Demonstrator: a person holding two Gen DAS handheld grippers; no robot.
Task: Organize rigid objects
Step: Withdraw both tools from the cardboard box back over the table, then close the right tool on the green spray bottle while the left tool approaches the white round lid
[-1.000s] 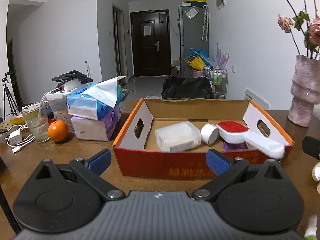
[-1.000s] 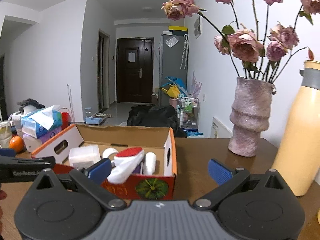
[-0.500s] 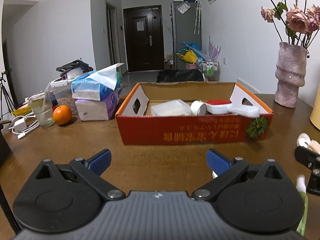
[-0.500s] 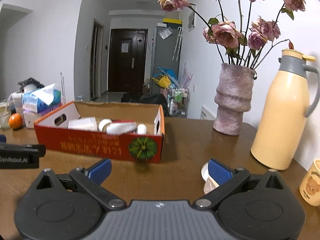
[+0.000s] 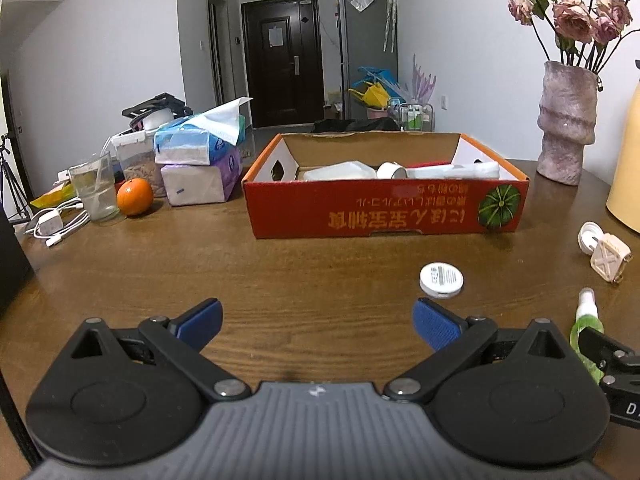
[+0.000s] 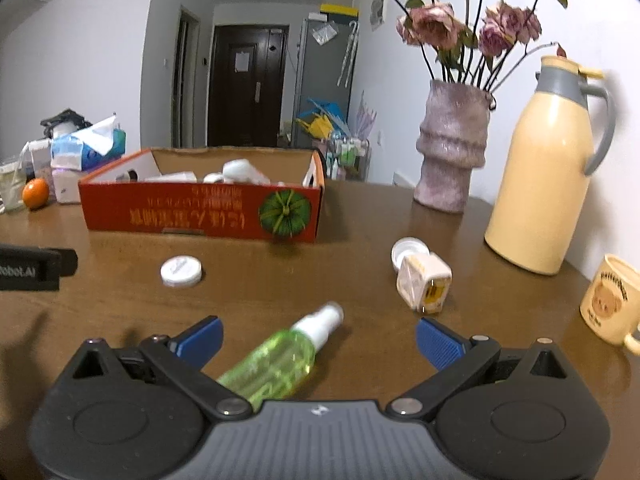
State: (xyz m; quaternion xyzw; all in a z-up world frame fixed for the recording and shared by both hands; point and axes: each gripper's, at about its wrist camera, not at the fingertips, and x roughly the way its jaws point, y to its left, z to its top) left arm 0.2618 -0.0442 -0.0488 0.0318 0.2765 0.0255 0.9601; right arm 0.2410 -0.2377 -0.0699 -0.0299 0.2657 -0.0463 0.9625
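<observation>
An orange cardboard box (image 5: 384, 210) (image 6: 200, 214) stands on the wooden table and holds several white items. In front of it lie a round white lid (image 5: 441, 280) (image 6: 181, 271), a cream square case (image 5: 610, 261) (image 6: 424, 282) with a white cap (image 6: 409, 249) behind it, and a green spray bottle (image 6: 280, 360) (image 5: 585, 326). My right gripper (image 6: 318, 338) is open, and the bottle lies on the table between its fingers, untouched. My left gripper (image 5: 316, 320) is open over bare wood, left of the lid.
A pink vase with flowers (image 6: 454, 160), a yellow thermos jug (image 6: 548, 176) and a cream mug (image 6: 612, 300) stand at the right. Tissue packs (image 5: 200, 156), an orange (image 5: 135, 197), a glass (image 5: 94, 192) and cables (image 5: 56, 222) crowd the left.
Both grippers have pulled back from the box and dropped toward the table. The lid, case and green bottle have come into view; the bottle now lies between the right fingers.
</observation>
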